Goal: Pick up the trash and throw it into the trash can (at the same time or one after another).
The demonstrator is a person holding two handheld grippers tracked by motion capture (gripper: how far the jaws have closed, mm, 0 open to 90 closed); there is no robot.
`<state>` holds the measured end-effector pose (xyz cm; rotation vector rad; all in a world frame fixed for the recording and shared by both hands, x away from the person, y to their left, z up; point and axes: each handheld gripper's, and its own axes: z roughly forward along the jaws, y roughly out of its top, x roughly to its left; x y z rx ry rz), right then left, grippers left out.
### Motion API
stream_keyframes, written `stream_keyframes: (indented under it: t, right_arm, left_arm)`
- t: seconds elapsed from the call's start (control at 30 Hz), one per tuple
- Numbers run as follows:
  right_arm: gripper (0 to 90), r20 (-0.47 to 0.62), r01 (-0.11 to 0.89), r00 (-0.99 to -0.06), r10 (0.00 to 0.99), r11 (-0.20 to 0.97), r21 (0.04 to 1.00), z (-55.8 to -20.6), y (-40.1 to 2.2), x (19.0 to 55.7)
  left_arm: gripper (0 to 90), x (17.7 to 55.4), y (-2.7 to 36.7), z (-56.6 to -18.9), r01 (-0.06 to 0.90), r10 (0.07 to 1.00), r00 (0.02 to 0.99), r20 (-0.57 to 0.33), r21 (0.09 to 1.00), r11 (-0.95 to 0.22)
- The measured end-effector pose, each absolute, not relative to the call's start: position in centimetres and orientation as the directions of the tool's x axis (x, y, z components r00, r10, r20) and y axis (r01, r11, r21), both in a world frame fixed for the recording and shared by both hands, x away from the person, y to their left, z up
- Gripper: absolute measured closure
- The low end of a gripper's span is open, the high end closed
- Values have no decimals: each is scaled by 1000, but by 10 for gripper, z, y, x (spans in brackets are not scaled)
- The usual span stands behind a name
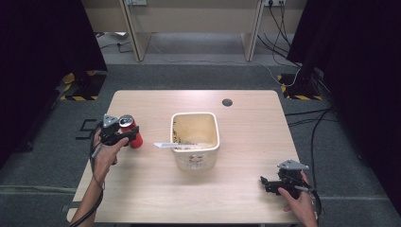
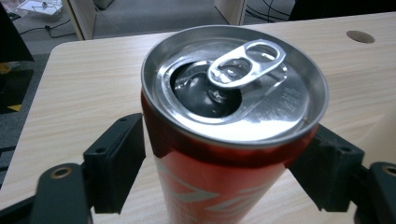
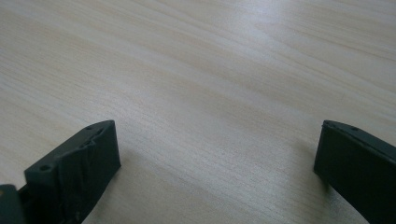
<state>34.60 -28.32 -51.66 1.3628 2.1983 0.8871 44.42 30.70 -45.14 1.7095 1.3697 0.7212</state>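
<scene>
Now: left gripper [image 1: 124, 135] at 9 o'clock, jaws around upright red can [image 2: 229, 140] | right gripper [image 3: 217, 172] at 4 o'clock, jaws wide over bare surface [image 3: 196, 70]

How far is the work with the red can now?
Done: the left gripper is around the opened red aluminium drink can, fingers against both sides. In hand: that grasp; the can looks not yet lifted. Left, probably: carrying it to the beige plastic tub. The right gripper rests open.

I observed a light wooden table [image 1: 156, 189] with a round hole [image 1: 227, 102] near its far edge; a red can [image 1: 133, 133] and a cream tub [image 1: 195, 137] stood on it
</scene>
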Motion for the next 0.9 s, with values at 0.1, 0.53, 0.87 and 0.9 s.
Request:
stream_keyframes:
  t: [0.1, 0.53, 0.87, 0.9]
  right_arm:
    - [2, -10, 639, -442, 897, 323, 698, -517, -283, 346]
    - [2, -8, 640, -442, 897, 322, 698, -517, -283, 346]
    - [2, -9, 640, -441, 897, 322, 698, -517, -283, 346]
    - [2, -9, 639, -442, 897, 322, 698, -517, -283, 346]
  left_arm:
    - [262, 447, 306, -453, 507, 967, 250, -49, 857, -88]
    - [329, 448, 305, -453, 507, 967, 253, -35, 856, -102]
    - [334, 441, 302, -443, 488, 958, 286, -32, 865, -117]
    - [334, 440, 302, -442, 487, 956, 292, -30, 865, -122]
